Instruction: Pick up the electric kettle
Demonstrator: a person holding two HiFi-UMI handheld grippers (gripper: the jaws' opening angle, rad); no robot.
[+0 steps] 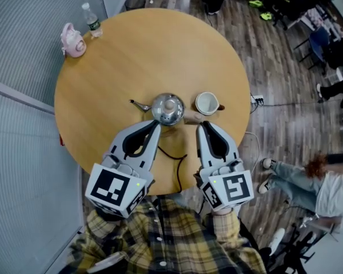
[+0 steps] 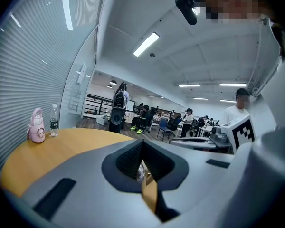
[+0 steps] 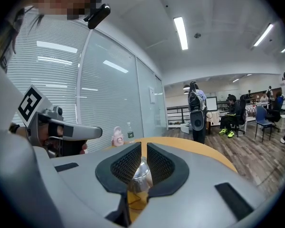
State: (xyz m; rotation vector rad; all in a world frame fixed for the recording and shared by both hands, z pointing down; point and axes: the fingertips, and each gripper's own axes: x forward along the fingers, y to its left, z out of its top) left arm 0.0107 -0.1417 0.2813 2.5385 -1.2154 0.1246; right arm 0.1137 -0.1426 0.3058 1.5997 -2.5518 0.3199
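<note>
Your left gripper (image 1: 155, 125) has its fingers drawn together at the tips, with nothing held. Your right gripper (image 1: 202, 125) is pinched to a thin slit and is also empty. The electric kettle (image 1: 168, 108) stands mid-table (image 1: 131, 56), just ahead of and between both tips, beside a white cup (image 1: 207, 103). From above you cannot tell whether the left tip touches it. The left gripper view shows only a sliver of steel past the pads. The black cord (image 1: 172, 156) trails back between your grippers, and its end is out of sight.
</note>
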